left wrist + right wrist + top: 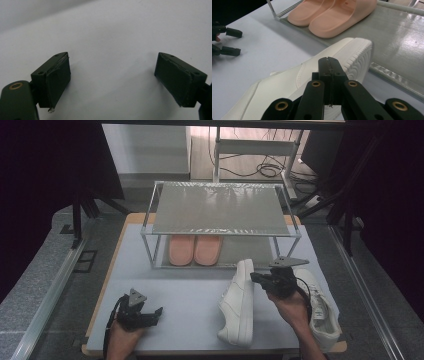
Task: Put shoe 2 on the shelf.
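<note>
On the table: two white sneakers lie in front of a two-shelf rack [150, 231], with a pair of pink slippers [195, 249] already on its lower shelf.
Near sneaker: the left sneaker [240, 302] lies tipped on its side, sole toward the right hand, toe end close to the rack's front rail.
Other sneaker: the right sneaker [320, 307] sits upright just beyond the right hand, near the table's right edge.
Right tongs: the right tongs [256, 277] are pressed together with nothing between them; in the right gripper view they [329, 65] point at the tipped sneaker's [312, 75] upper edge, touching it or just short of it; I cannot tell which.
Left tongs: the left tongs [156, 311] rest low on the table's near left, spread wide and empty; the left gripper view shows them [112, 80] over bare table.
Step in hand: likely nudging or righting the tipped sneaker before it goes on the rack beside the slippers.
Next move: the right tongs would need to spread and take the sneaker by its collar or side wall, or push it upright; the free space on the lower shelf lies right of the slippers.
</note>
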Tool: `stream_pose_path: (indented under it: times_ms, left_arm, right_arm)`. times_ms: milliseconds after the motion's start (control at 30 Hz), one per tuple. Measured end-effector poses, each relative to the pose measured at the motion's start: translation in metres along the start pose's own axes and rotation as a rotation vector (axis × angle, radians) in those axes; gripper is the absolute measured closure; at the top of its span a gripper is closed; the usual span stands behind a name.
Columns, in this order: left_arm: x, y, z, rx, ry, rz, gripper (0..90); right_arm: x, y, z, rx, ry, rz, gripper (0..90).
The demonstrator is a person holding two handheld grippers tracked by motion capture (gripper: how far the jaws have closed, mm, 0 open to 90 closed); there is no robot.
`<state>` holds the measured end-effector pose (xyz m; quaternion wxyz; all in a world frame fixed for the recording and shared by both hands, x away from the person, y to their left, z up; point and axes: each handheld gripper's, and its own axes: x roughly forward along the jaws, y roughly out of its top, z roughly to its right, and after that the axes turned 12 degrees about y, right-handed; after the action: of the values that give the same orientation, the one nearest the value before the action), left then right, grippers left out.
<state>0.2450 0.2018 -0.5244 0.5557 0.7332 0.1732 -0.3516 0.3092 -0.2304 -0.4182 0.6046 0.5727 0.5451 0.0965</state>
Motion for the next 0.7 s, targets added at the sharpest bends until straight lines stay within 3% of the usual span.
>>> stream_pose_path:
  times_ms: [267, 533, 700]
  left_arm:
    - [0.0, 0.0, 0.0, 0.0, 0.0, 0.0, 13.4]
    - [0.0, 0.0, 0.0, 0.004, 0.0, 0.0, 13.5]
    - [0.0, 0.0, 0.0, 0.002, 0.001, 0.001, 13.5]
  right_arm:
    - [0.009, 0.0, 0.002, -0.002, 0.003, -0.027, 90.0]
    - [-0.002, -0.007, 0.005, 0.016, 0.018, -0.006, 90.0]
    - [-0.01, -0.011, 0.005, 0.019, -0.009, -0.007, 90.0]
